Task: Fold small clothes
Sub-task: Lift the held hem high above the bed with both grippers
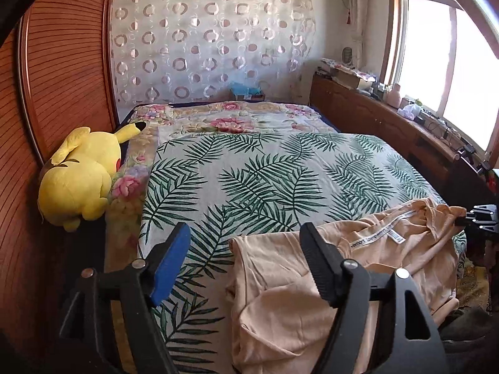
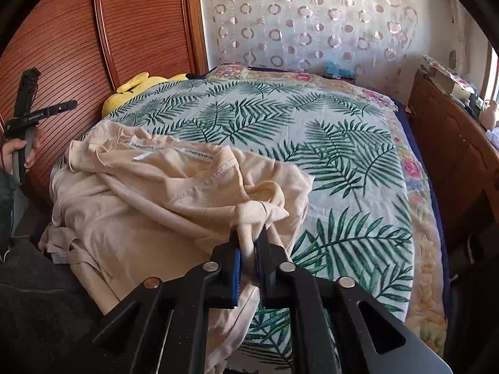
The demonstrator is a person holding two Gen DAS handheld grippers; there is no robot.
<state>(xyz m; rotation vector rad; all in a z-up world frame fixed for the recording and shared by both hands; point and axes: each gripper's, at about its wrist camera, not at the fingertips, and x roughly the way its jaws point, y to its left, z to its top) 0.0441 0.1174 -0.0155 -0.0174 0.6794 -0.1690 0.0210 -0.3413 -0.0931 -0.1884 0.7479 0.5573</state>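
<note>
A crumpled beige garment (image 1: 312, 286) lies on the leaf-print bedspread (image 1: 249, 171) near the front edge of the bed. It also shows in the right wrist view (image 2: 149, 205), inside out with white label strips. My left gripper (image 1: 246, 233) is open and empty, held above the garment's left edge. My right gripper (image 2: 249, 233) is shut on a bunched fold at the garment's right edge; it shows at the far right of the left wrist view (image 1: 461, 218). The left gripper (image 2: 25, 118) appears raised at the far left of the right wrist view.
A yellow plush toy (image 1: 81, 177) lies at the bed's left side against the wooden wardrobe (image 1: 62, 78). A floral quilt (image 1: 234, 118) lies beyond the leaf-print spread. A cluttered wooden cabinet (image 1: 389, 118) runs along the right under the window.
</note>
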